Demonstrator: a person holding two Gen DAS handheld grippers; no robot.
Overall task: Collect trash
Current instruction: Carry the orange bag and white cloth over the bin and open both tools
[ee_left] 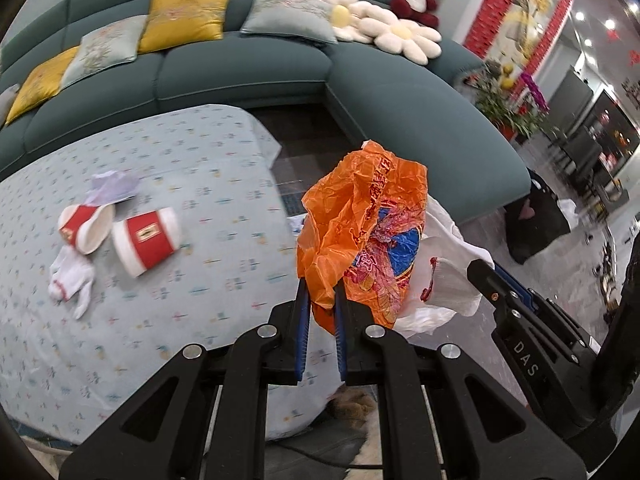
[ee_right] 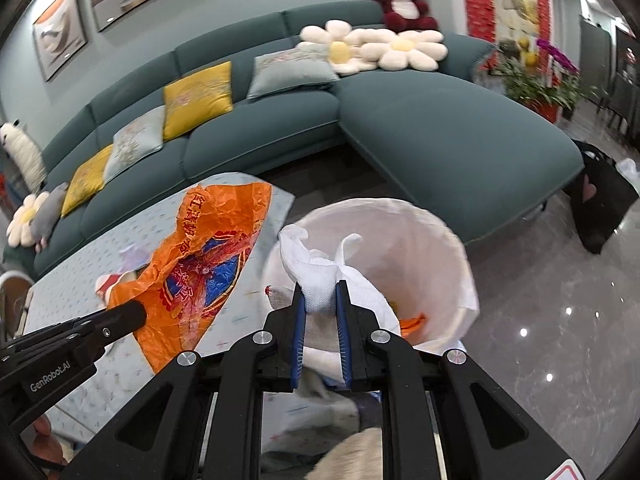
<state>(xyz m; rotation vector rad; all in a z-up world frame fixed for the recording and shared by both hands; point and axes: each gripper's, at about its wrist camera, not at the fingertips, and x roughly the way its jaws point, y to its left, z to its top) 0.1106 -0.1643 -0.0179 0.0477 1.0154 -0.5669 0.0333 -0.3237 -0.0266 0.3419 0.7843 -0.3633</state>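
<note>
Here the left gripper (ee_left: 320, 292) has its blue-padded fingers pressed together on the lower edge of a crumpled orange wrapper (ee_left: 360, 232), which hangs in the air past the right edge of the table (ee_left: 200, 168), not touching the patterned cloth. The right gripper (ee_right: 320, 294) is clamped on a fold of the rim of a white bag (ee_right: 440, 240), holding its mouth wide; something orange lies at the bottom inside. In the right wrist view the orange wrapper (ee_right: 200, 264) sits just to the left of the bag, partly over the near right corner of the table (ee_right: 80, 340), and the left gripper (ee_right: 132, 314) reaches in from the lower left. In the left wrist view the white bag (ee_left: 444, 264) shows directly behind the wrapper, with the right gripper (ee_left: 486, 270) at its right side. On the table, toward its left edge, two red-and-white paper cups lie on their sides: one (ee_left: 146, 240) with its opening facing the near edge, the other (ee_left: 84, 228) just beside it on the left, the two nearly touching. A crumpled white tissue (ee_left: 70, 284) rests in front of the left cup, and a pale purple scrap (ee_left: 114, 186) lies just behind both. A teal sofa (ee_left: 248, 76) with yellow and grey cushions curves around the far side of the table.
</note>
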